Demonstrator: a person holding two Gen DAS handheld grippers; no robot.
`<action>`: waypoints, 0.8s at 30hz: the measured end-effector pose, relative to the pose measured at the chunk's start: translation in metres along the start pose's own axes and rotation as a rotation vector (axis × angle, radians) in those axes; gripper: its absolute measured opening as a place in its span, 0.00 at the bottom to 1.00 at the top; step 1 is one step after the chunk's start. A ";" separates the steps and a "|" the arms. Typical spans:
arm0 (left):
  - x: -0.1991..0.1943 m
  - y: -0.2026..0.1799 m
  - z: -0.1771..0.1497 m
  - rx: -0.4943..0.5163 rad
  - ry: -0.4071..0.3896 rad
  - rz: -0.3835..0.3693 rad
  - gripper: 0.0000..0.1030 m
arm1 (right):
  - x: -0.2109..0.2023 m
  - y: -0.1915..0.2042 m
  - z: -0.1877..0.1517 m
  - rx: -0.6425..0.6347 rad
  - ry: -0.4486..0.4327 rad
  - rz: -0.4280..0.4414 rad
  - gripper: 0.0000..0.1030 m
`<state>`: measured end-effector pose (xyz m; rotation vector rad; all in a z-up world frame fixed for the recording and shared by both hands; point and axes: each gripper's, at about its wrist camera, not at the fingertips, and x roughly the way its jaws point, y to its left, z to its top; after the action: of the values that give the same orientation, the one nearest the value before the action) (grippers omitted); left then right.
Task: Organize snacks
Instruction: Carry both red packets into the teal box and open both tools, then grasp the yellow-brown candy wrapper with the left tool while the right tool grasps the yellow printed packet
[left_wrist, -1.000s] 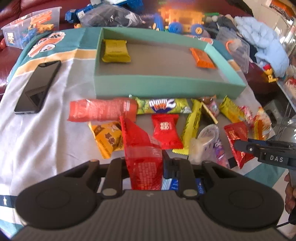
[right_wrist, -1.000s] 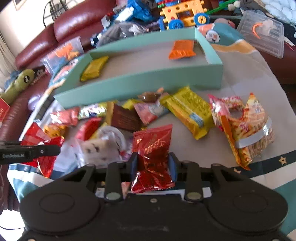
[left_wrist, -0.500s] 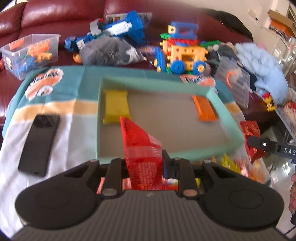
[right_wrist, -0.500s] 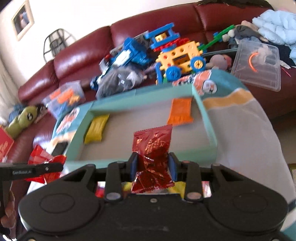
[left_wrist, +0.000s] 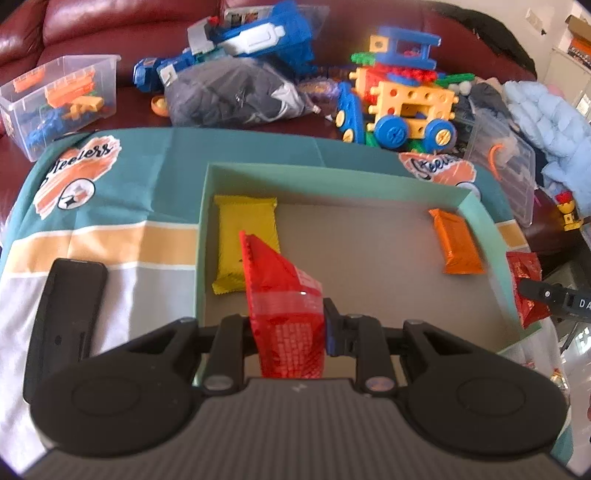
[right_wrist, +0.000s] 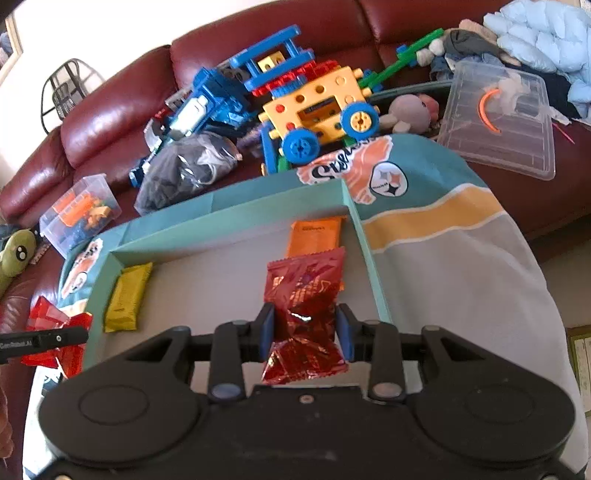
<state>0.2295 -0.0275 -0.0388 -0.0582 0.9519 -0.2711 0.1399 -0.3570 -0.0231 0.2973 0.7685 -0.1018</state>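
Observation:
My left gripper is shut on a bright red snack packet and holds it over the near left part of the teal tray. My right gripper is shut on a dark red foil snack packet over the tray's right part. In the tray lie a yellow snack bar at the left and an orange snack bar at the right. Both bars also show in the right wrist view: yellow, orange. The right gripper's packet shows at the left wrist view's right edge.
A black phone lies on the cloth left of the tray. Behind the table a red sofa holds toy vehicles, a dark bag, a clear bin of toys and a clear lidded box.
Both grippers lifted their red packets from the snack pile in front and moved forward over the tray. The loose snacks have dropped out of view.

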 end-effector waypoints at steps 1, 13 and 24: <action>0.002 0.000 -0.001 0.002 0.002 0.007 0.25 | 0.003 -0.001 0.000 -0.001 0.001 -0.002 0.33; -0.027 -0.009 -0.013 -0.018 -0.053 0.073 1.00 | -0.023 0.002 -0.009 0.057 -0.059 0.012 1.00; -0.066 -0.003 -0.053 -0.033 -0.057 0.076 1.00 | -0.065 0.010 -0.040 0.064 -0.062 0.050 1.00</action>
<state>0.1496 -0.0096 -0.0172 -0.0595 0.9003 -0.1829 0.0689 -0.3370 -0.0025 0.3719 0.6967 -0.0883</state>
